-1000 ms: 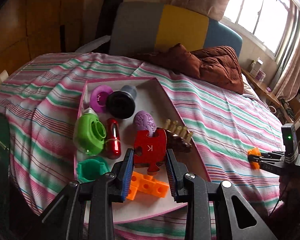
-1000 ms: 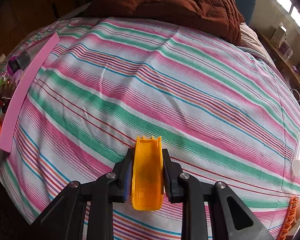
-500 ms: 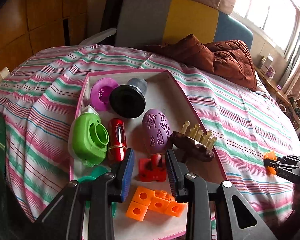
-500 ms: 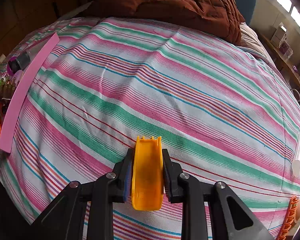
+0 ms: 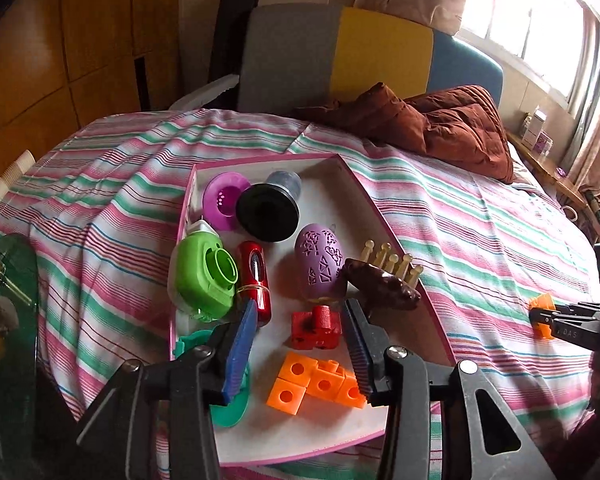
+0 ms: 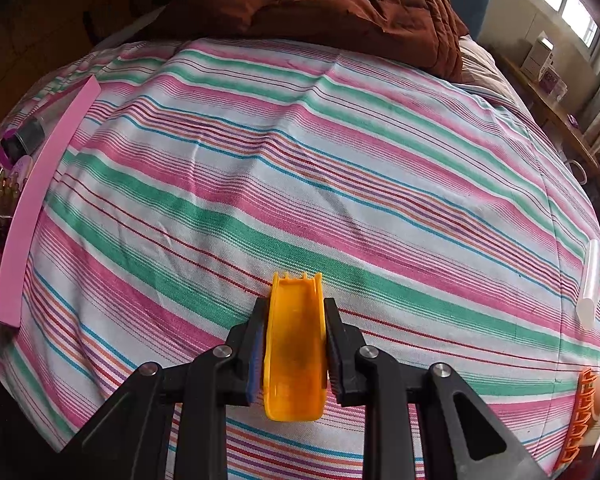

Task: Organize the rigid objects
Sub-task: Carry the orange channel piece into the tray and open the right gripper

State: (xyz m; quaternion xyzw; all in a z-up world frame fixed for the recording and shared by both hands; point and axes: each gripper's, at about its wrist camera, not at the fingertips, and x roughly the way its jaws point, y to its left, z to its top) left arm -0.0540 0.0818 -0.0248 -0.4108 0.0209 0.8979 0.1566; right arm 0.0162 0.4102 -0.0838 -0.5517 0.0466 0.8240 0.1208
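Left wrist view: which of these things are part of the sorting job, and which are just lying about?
Job:
pink-rimmed tray
red puzzle piece
orange blocks
purple egg
green dispenser
yellow piece clamped in the right gripper
left gripper, open

Lying about:
brown quilt
striped sheet
headboard

bedsheet (image 6: 340,168) is all pink, green and white stripes, tray (image 5: 374,216) white with a pink rim, then a purple patterned egg (image 5: 320,266), lime green gadget (image 5: 206,276), orange blocks (image 5: 316,380), brown blanket (image 5: 440,124)
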